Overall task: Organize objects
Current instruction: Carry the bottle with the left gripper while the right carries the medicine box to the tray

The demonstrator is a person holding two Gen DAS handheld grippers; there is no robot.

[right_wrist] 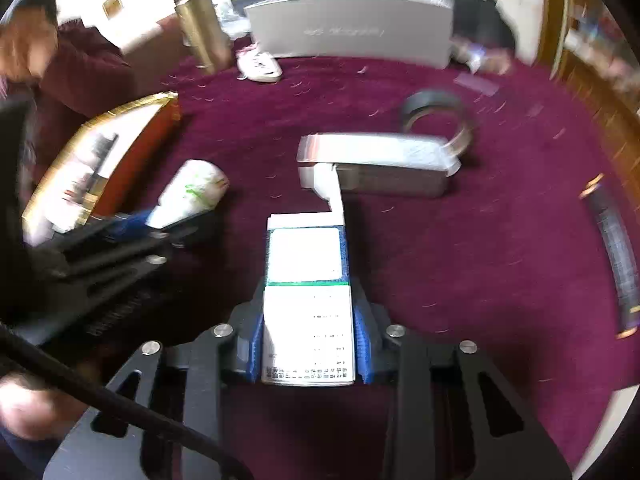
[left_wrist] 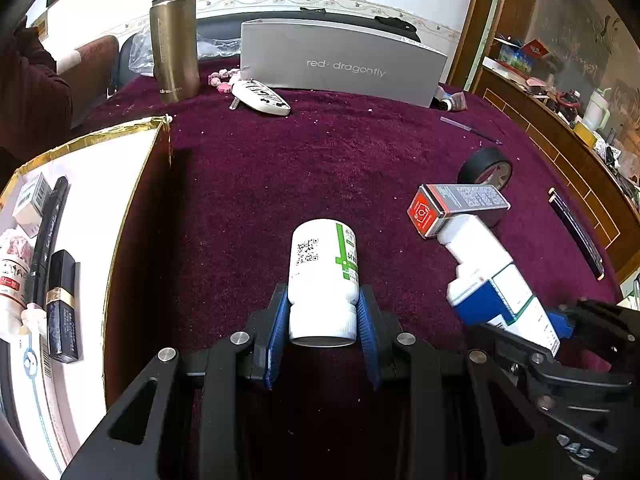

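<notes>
Maroon tablecloth (left_wrist: 320, 152) is still half cluttered: the gold-edged box (left_wrist: 132, 184) holds a few items, left gripper (left_wrist: 323, 312) clamps the white pill bottle (left_wrist: 324, 276), right gripper (right_wrist: 308, 336) pinches the blue-and-white carton (right_wrist: 307, 280), while tape roll (left_wrist: 486, 168) and red-capped box (left_wrist: 456, 204) wait.

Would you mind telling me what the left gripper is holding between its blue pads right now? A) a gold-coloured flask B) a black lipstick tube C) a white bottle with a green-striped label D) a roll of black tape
C: in the left wrist view the left gripper has its blue pads pressed against both sides of the white bottle, whose label carries a green stripe and a square code.
</notes>
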